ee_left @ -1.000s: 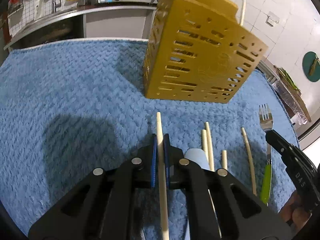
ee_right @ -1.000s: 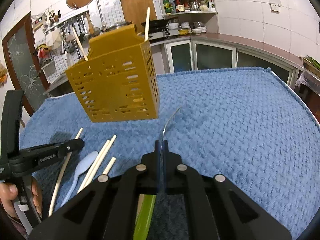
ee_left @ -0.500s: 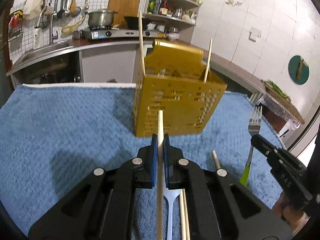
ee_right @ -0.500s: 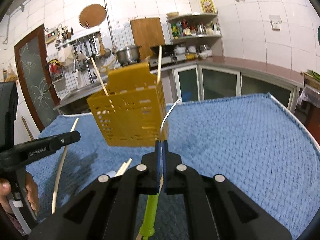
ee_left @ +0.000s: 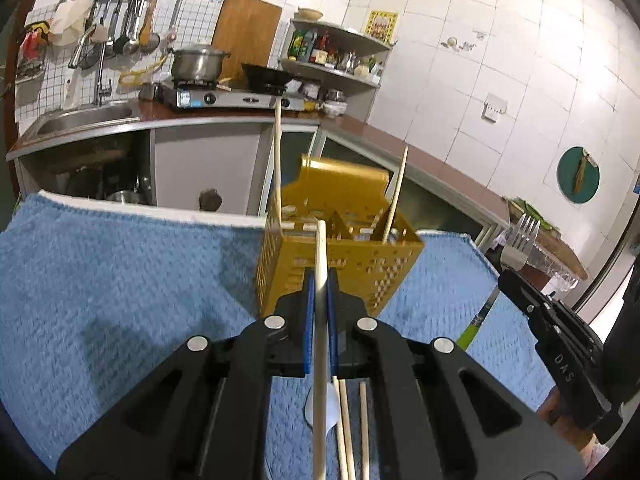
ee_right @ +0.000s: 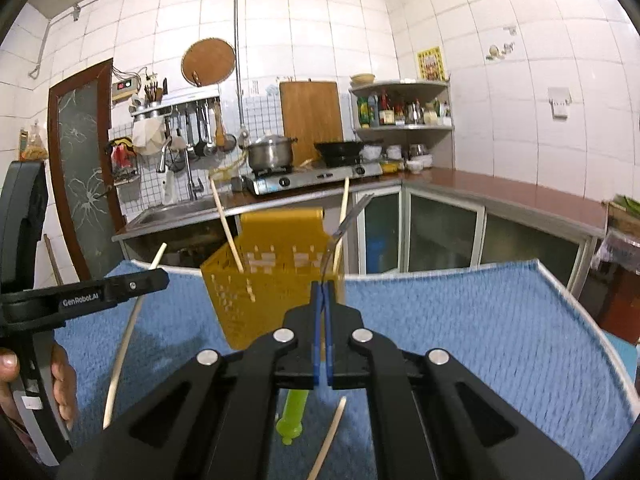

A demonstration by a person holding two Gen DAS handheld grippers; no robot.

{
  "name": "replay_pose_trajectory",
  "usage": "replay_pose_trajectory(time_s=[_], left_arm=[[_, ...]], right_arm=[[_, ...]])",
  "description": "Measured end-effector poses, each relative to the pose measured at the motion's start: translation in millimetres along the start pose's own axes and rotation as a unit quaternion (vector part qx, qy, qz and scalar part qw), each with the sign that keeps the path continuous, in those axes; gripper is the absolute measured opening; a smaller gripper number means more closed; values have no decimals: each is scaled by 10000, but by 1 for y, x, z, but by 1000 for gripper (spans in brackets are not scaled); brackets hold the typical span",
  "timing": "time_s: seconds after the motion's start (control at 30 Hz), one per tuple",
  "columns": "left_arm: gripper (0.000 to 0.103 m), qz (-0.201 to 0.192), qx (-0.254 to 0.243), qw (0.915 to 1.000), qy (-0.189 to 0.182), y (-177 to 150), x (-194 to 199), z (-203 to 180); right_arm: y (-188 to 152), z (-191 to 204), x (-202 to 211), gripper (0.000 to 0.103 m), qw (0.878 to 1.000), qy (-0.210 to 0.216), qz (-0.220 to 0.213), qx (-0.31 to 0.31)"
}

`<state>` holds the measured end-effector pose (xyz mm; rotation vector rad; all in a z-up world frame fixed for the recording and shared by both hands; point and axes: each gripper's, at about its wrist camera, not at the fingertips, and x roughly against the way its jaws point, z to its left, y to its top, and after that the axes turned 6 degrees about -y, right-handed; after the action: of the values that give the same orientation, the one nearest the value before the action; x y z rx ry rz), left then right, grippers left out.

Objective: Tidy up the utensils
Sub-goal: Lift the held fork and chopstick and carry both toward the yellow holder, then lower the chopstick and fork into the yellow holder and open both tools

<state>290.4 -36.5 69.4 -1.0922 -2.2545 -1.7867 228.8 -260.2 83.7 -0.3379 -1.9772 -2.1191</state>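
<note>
- Over on the left, the left gripper [ee_left: 319, 300] is clamped on a chopstick [ee_left: 320, 320], raised in front of the yellow holder [ee_left: 340, 264] on the blue towel [ee_left: 120, 272].
- Best to tip the chopstick upright over an open compartment before letting go.
- Rightward, the right gripper [ee_right: 322, 312] pinches a green-handled fork [ee_right: 294, 416]; bring it in after, clear of the two sticks [ee_right: 228, 228] already standing inside.

You see a blue towel [ee_left: 120, 280] covering the table; behind it a steel pot [ee_right: 270, 154] on a gas stove [ee_right: 316, 178], a wooden cutting board [ee_right: 311, 114] against the tiles.
</note>
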Motion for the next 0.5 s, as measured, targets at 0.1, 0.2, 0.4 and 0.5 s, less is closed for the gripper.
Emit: replay_pose_trajectory(time_s=[0.1,0.2,0.4,0.5], left_arm=[[4,-94,-71,9999,-61,13,4,-3],[4,-141,-145,9997,-95,30,5,-6],[4,-681,-289,9971,-192,82,13,-16],[4,-883,-478,9948,-162,107,10,-26]], right_arm=[[19,2,1,1,9999,11,-115,70],[36,7,0,1,9996,-16,-238,159],[83,11,-5,1,9978,-99,-584,306],[104,13,-14,1,9969,-160,-677,365]])
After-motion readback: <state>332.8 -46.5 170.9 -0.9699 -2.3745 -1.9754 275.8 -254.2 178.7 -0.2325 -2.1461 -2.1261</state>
